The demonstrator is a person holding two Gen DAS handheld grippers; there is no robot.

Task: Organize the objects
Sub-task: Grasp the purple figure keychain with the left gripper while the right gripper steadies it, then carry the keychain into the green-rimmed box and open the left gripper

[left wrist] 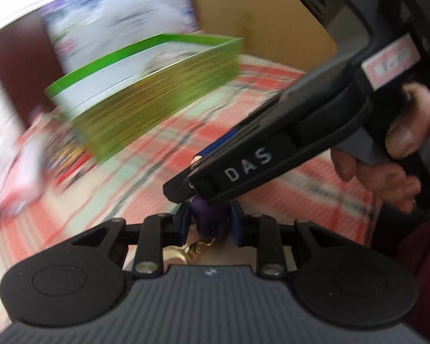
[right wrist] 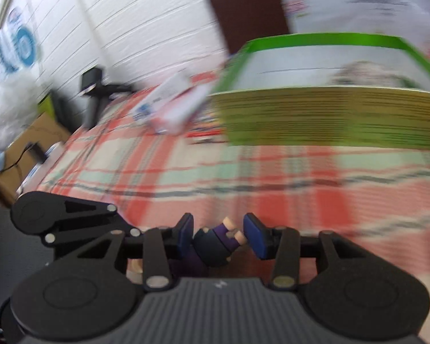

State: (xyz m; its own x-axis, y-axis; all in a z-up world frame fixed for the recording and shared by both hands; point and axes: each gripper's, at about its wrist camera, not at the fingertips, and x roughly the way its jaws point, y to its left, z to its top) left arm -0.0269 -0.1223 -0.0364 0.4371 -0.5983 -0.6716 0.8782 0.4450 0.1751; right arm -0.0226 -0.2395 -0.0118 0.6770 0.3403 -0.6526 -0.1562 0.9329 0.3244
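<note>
A small purple and black toy figure (left wrist: 210, 220) with a gold chain sits between the blue pads of my left gripper (left wrist: 210, 222), which is shut on it. My right gripper (left wrist: 186, 183) reaches in from the right, its fingertips right above the figure. In the right wrist view the same figure (right wrist: 215, 243) lies between the right gripper's (right wrist: 219, 236) blue pads, with a small gap on the right side. A green box (right wrist: 329, 109) stands on the plaid cloth (right wrist: 243, 172) beyond; it also shows in the left wrist view (left wrist: 146, 94).
A white and red carton (right wrist: 172, 109) lies left of the green box. A dark brown chair back (right wrist: 243, 8) and a white wall are behind. A cardboard box (left wrist: 258, 8) stands at the back. Another cardboard box (right wrist: 28, 143) sits off the table's left edge.
</note>
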